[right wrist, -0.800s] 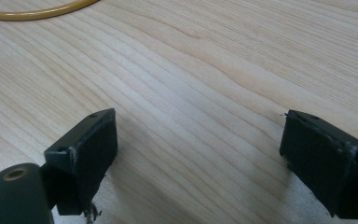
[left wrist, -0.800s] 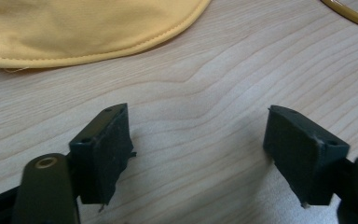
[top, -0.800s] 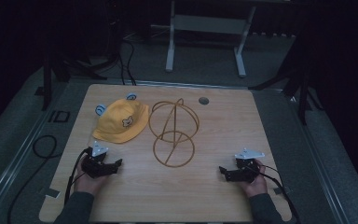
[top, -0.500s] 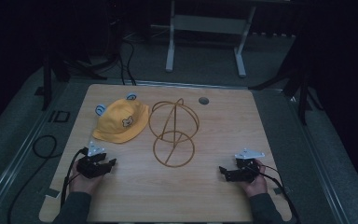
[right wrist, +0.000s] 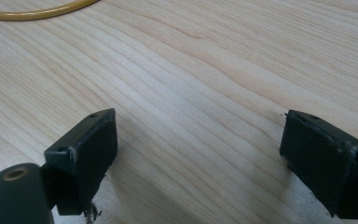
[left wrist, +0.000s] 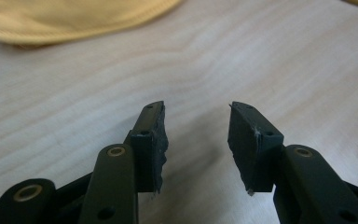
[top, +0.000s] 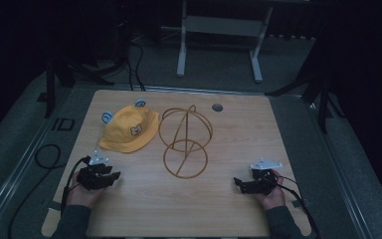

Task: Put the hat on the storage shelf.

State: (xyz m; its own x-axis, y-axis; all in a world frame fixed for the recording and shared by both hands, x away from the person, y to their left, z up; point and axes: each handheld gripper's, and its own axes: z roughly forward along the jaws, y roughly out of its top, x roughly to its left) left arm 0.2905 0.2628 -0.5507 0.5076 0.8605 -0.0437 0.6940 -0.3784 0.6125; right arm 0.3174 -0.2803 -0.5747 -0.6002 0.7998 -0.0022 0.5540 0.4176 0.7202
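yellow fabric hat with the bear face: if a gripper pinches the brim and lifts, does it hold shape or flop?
The yellow fabric bear-face hat will probably flop: its brim lies flat and thin on the wooden table, like soft cloth. It looks light, so a brim pinch should lift it, crown likely sagging. Pushed, it would probably slide or bunch rather than roll.

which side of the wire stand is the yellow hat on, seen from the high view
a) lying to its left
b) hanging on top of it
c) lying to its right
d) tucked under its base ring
a: the yellow hat lies flat on the table to the left of the wire stand, its brim close beside the stand's upper ring.
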